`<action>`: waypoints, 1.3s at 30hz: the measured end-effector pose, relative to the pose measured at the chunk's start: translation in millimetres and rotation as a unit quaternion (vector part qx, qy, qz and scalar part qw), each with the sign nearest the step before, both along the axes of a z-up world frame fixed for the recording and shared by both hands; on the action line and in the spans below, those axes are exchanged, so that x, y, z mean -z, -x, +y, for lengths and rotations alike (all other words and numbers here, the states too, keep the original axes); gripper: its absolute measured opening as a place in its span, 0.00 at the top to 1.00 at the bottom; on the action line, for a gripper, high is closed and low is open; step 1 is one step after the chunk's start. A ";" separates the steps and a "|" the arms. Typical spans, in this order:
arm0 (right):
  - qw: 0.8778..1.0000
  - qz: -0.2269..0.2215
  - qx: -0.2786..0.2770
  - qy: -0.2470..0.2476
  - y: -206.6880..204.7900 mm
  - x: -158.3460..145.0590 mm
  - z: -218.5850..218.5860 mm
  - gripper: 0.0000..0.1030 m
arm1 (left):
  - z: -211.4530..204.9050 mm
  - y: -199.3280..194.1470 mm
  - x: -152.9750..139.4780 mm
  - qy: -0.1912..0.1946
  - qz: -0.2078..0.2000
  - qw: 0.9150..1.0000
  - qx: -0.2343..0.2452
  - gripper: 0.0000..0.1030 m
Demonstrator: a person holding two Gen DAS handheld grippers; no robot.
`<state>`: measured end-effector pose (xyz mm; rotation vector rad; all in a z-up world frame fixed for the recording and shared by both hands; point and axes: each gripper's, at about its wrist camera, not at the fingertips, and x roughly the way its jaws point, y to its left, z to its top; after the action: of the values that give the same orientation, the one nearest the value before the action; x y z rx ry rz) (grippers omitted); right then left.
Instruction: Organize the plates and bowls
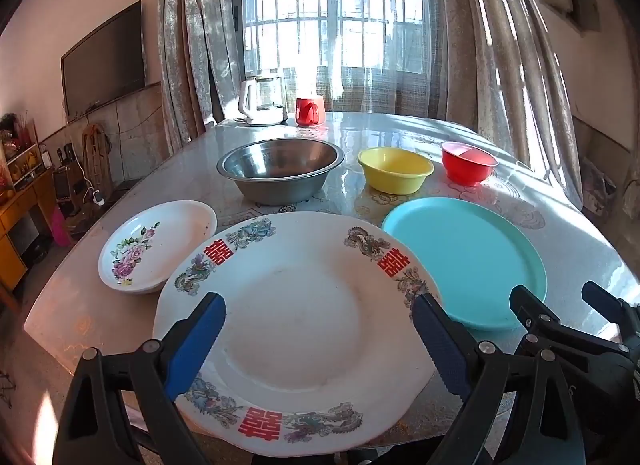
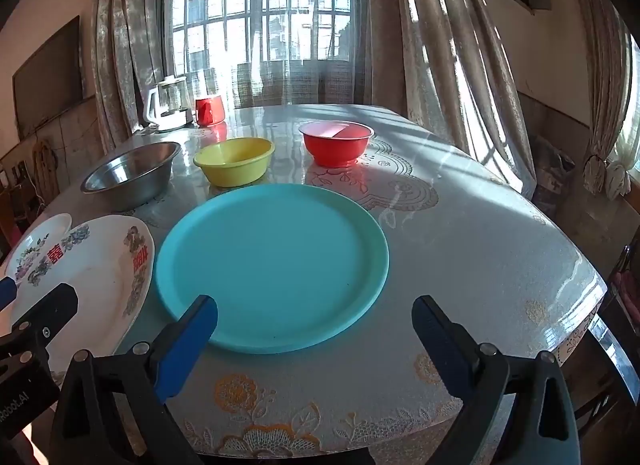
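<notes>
Left gripper: jaws wide, empty, hovering over large white plate directly beneath. Right gripper: jaws wide, empty; teal plate lies just ahead. Each plate nearest your same-side tool.

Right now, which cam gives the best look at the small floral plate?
Left wrist view. The small floral plate shows nearly whole there, rose print clear, only its near-right rim tucked behind the big white plate. The right wrist view catches just a sliver of it at the far left edge, mostly hidden behind that plate.
</notes>
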<state>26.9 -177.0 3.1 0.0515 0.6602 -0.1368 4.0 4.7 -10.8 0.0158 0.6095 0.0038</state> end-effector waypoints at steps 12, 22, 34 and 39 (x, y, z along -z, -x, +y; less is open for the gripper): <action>1.000 0.000 0.001 0.000 -2.3 0.2 -2.4 0.04 | -6.7 -1.3 -3.7 -0.001 0.005 1.000 -0.007 0.08; 1.000 -0.001 0.000 0.002 -2.1 0.1 -1.3 0.04 | -9.2 0.2 -6.5 -0.002 0.004 1.000 -0.004 0.08; 1.000 -0.004 0.003 -0.002 0.2 -0.5 -4.4 0.04 | -12.8 3.0 -8.6 -0.006 0.003 1.000 0.003 0.08; 1.000 -0.004 0.004 -0.004 0.8 -0.2 -5.7 0.04 | -15.6 4.0 -9.0 -0.009 0.004 1.000 0.011 0.08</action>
<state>26.2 -182.8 3.3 0.0623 0.6518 -0.1414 0.0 -10.9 -1.8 0.0392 0.6178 -0.0114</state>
